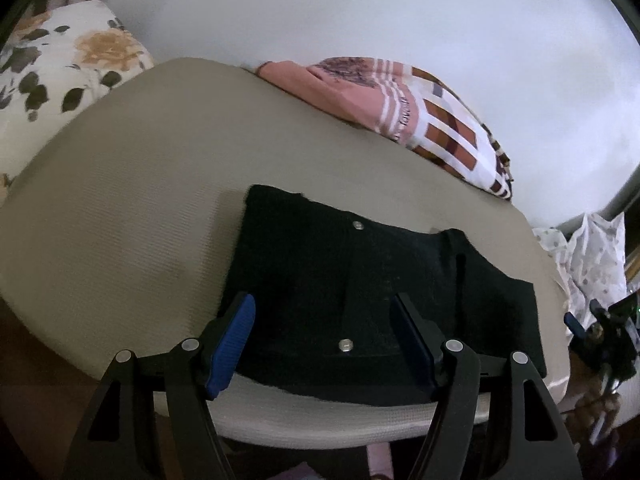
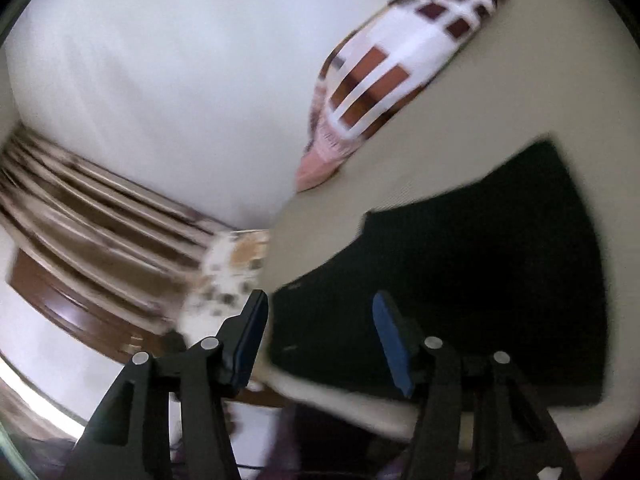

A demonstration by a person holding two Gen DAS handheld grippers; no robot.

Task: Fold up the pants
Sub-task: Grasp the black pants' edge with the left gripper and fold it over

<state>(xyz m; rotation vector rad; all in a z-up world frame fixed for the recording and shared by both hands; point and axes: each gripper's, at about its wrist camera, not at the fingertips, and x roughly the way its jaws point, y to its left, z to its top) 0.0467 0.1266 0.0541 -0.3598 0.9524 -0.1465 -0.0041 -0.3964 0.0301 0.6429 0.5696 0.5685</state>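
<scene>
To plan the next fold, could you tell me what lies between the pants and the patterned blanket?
Only bare beige mattress lies between pants and blanket, in both views.

floral pillow (image 1: 60, 64), patterned folded blanket (image 1: 420, 108) on beige mattress (image 1: 140, 200), striped curtain (image 2: 80, 208)

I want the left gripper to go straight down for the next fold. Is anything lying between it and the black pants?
Nothing visible. The left gripper hangs open over the folded black pants, which lie flat on the beige surface with no object on them.
</scene>
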